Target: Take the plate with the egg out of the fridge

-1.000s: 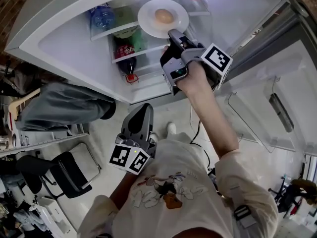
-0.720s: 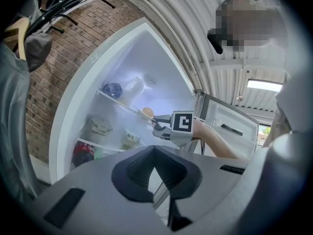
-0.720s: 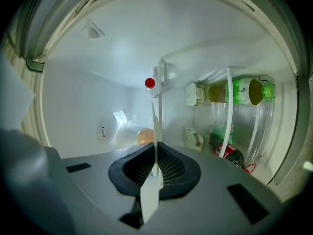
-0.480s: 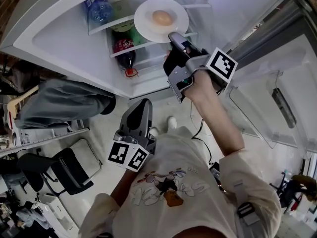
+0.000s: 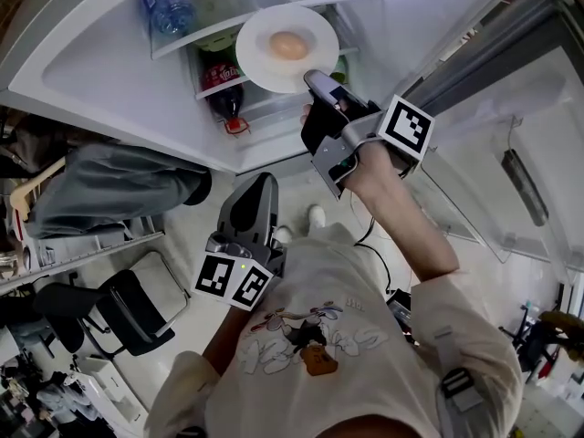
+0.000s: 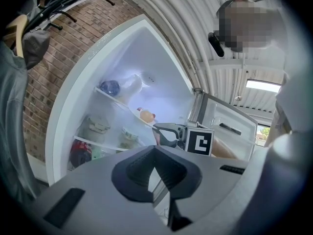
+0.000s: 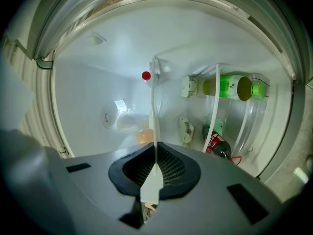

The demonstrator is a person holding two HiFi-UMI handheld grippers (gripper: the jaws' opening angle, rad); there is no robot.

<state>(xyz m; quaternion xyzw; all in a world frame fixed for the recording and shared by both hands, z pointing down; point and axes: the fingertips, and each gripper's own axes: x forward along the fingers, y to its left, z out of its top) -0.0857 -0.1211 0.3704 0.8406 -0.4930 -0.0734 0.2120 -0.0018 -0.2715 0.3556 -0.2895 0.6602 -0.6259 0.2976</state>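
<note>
While in gripper [image 5: 313, 79], plate [image 5: 263, 58] seemingly clear.

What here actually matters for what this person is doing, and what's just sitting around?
Part of the job:
plate
egg lying on it
right gripper, clamped on the plate's rim
fridge, open

Just there:
water bottle
cola bottle
green bottle
chair
left gripper, shut and empty, held low
</note>
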